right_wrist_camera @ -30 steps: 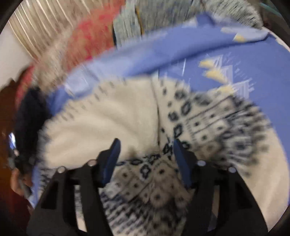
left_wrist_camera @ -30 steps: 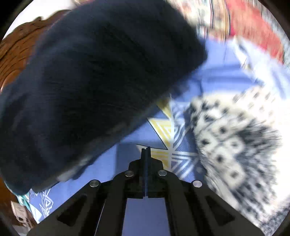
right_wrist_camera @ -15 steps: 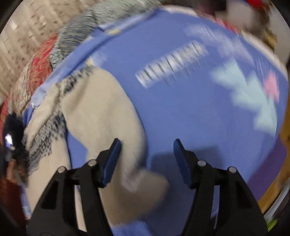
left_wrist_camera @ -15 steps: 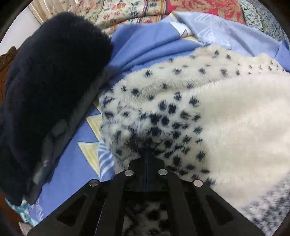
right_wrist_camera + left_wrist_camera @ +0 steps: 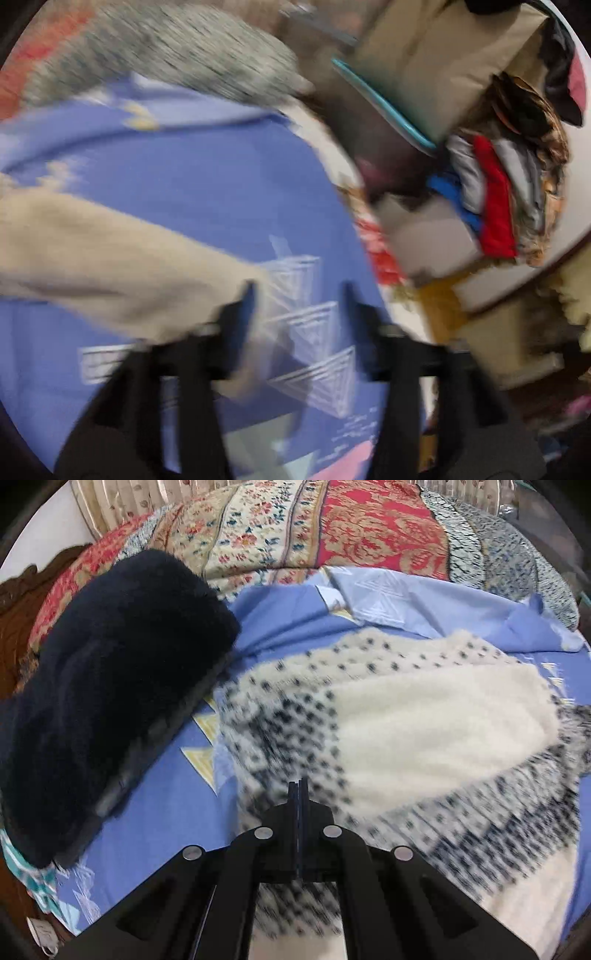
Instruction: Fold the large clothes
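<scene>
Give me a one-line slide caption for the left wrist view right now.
Shut left gripper above a spotted cream fleece garment spread on the blue bedsheet, with a folded dark plush garment alongside.

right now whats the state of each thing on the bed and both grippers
left gripper: shut, nothing visibly between its fingers
right gripper: jaws closing, only sheet shows between them
cream patterned sweater: spread on the bed, partly folded over itself
cream sleeve: stretched flat on the sheet, its end by the right gripper
dark fleece garment: folded in a thick bundle beside the sweater
blue bedsheet: spread out, rumpled at the far edge
</scene>
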`<state>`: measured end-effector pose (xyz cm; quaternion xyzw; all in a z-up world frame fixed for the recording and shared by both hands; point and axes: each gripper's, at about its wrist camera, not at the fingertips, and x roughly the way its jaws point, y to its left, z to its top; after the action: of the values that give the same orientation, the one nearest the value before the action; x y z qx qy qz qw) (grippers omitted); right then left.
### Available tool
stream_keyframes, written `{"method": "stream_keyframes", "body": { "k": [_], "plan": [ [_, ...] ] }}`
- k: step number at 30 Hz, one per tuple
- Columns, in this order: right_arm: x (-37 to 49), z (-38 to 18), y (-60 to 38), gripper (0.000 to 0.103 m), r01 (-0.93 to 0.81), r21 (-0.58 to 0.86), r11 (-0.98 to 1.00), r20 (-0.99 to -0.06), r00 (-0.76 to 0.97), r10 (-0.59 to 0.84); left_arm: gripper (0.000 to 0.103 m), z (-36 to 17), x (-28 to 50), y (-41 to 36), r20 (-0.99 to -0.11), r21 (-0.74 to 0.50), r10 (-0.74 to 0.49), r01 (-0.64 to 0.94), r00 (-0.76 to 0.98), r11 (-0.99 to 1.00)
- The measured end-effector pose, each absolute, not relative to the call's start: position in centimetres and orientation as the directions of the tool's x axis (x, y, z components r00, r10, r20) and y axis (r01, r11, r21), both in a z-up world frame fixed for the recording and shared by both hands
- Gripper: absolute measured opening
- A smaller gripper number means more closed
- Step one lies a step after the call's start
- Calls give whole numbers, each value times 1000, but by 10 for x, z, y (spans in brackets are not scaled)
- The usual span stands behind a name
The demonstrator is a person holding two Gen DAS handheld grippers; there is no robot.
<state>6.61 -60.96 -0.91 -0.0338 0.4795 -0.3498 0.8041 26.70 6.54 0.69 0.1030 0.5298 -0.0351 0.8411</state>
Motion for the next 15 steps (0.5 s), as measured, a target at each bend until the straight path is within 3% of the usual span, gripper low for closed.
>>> {"method": "stream_keyframes", "body": {
  "k": [1, 3, 5, 7, 9, 13, 14, 15],
  "plan": [
    [58, -13, -620, 55, 583, -311, 751, -775, 302, -555, 23, 2, 267, 66, -905, 124, 40, 172, 424, 977],
    [22, -12, -628, 55, 664, 81, 743, -786, 501, -363, 23, -4, 255, 60, -918, 105, 21, 191, 396, 976],
    [-17, -20, -623, 55, 612, 407, 678, -719, 673, -176, 23, -10, 245, 57, -923, 90, 4, 207, 385, 974],
    [-34, -43, -609, 55, 538, 630, 560, -632, 774, -33, 23, -12, 239, 53, -928, 58, -30, 223, 372, 973],
    [-38, -76, -596, 55, 536, 712, 454, -610, 792, 21, 23, -14, 237, 50, -931, 34, -51, 223, 361, 974],
    [-7, -127, -605, 54, 608, 744, 277, -627, 778, -24, 23, -10, 236, 44, -931, 2, -74, 208, 357, 978],
    [-1, -134, -609, 42, 627, 739, 247, -633, 771, -67, 23, -7, 235, 45, -928, -9, -84, 204, 362, 979],
    [7, -137, -615, 20, 648, 721, 247, -639, 759, -125, 23, -4, 234, 47, -925, -21, -95, 200, 369, 979]
  ]
}}
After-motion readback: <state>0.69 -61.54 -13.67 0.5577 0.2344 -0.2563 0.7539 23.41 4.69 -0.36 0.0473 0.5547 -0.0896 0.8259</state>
